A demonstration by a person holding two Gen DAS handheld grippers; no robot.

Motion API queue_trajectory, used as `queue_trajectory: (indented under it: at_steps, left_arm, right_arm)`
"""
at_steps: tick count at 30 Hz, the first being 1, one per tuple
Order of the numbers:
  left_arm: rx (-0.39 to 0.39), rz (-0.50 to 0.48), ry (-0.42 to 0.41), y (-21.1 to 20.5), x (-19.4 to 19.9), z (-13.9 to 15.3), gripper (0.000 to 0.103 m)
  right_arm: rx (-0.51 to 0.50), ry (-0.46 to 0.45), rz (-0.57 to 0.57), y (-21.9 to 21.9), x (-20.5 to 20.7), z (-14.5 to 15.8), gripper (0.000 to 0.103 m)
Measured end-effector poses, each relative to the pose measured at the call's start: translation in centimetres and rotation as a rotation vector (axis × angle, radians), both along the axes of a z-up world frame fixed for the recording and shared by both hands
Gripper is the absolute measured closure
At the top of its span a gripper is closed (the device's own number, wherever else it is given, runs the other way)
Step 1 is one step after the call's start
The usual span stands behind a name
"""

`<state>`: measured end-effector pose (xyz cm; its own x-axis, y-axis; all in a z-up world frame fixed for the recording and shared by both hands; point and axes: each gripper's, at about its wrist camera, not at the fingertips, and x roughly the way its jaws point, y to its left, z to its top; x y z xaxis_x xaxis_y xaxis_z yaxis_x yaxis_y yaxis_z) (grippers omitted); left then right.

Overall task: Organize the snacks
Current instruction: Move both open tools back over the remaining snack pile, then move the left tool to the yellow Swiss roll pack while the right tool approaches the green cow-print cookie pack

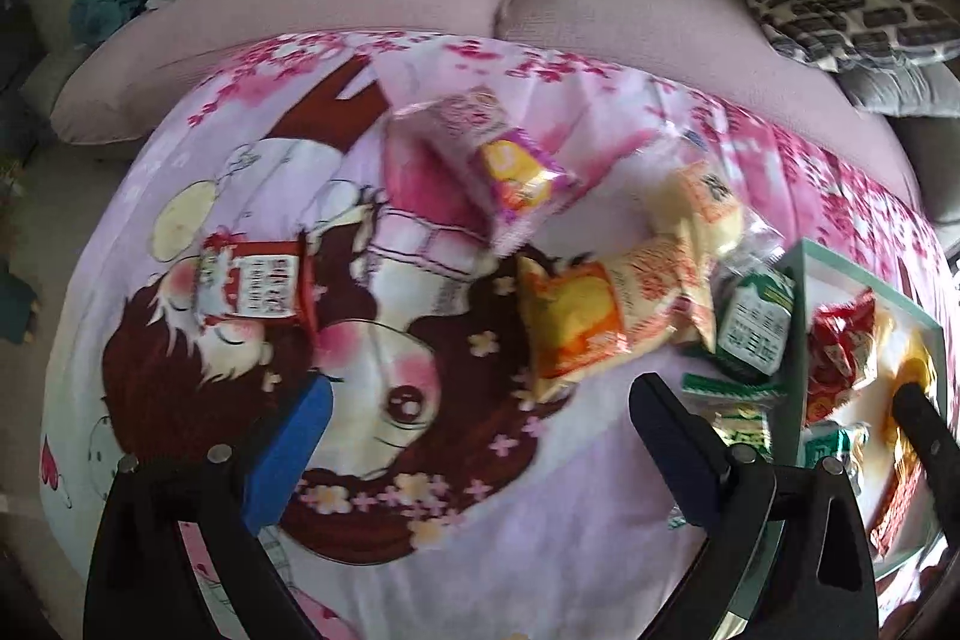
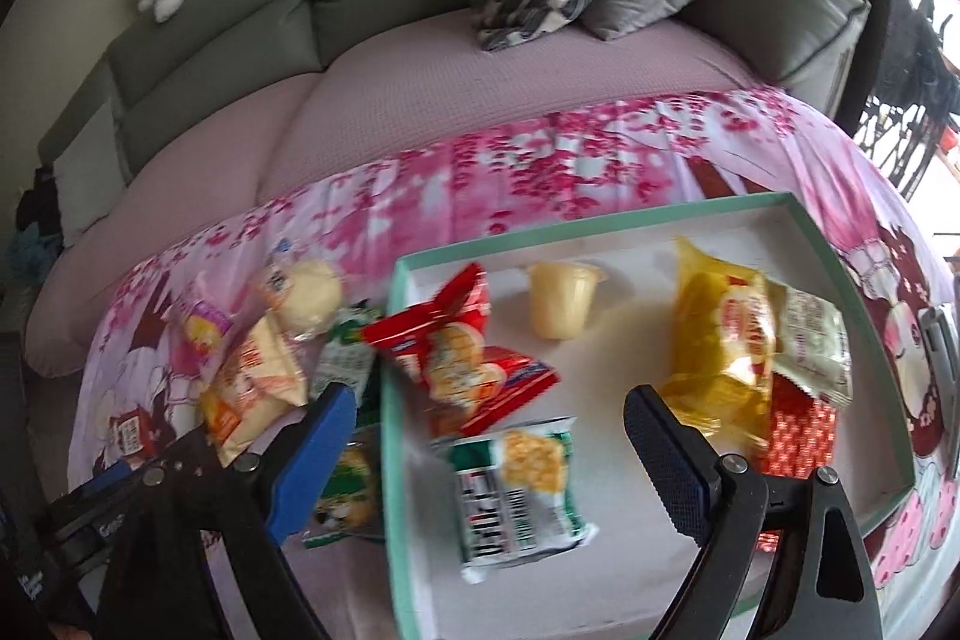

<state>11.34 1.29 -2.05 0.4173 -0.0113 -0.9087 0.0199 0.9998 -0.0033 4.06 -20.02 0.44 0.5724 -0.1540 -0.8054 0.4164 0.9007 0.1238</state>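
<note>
- Left gripper (image 1: 480,418): jaws wide apart, empty, over the printed cloth (image 1: 420,508).
- Right gripper (image 2: 489,436): jaws apart, empty, above the tray (image 2: 396,460); red packet (image 2: 468,358) at 12 o'clock.

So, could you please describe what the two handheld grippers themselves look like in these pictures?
Both look alike: the left gripper and the right gripper each have glossy black plastic arms with round silver pivot bolts, ending in flat blue fingers with finely textured pads. No cables, sleeves or hands show.
</note>
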Motion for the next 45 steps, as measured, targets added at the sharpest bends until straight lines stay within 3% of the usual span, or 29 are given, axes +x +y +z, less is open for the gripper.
queue_trajectory:
  at_steps: [9,22,36,45]
  left_arm:
    - [0.052,0.087,0.038,3.1,1.2,-0.7,0.004]
    - [0.020,0.128,0.076,5.5,2.7,-1.4,0.004]
    - [-0.051,0.169,0.096,7.4,4.0,-1.8,0.004]
    - [-0.123,0.104,0.091,5.5,5.1,-1.1,0.004]
  right_arm:
    - [-0.001,0.045,0.111,4.2,1.3,-1.6,0.010]
    - [-0.007,0.098,0.157,6.2,3.4,-3.3,0.012]
    - [0.064,0.101,0.166,5.2,5.5,-3.5,0.028]
    - [0.101,0.132,0.122,3.6,5.4,-4.0,0.041]
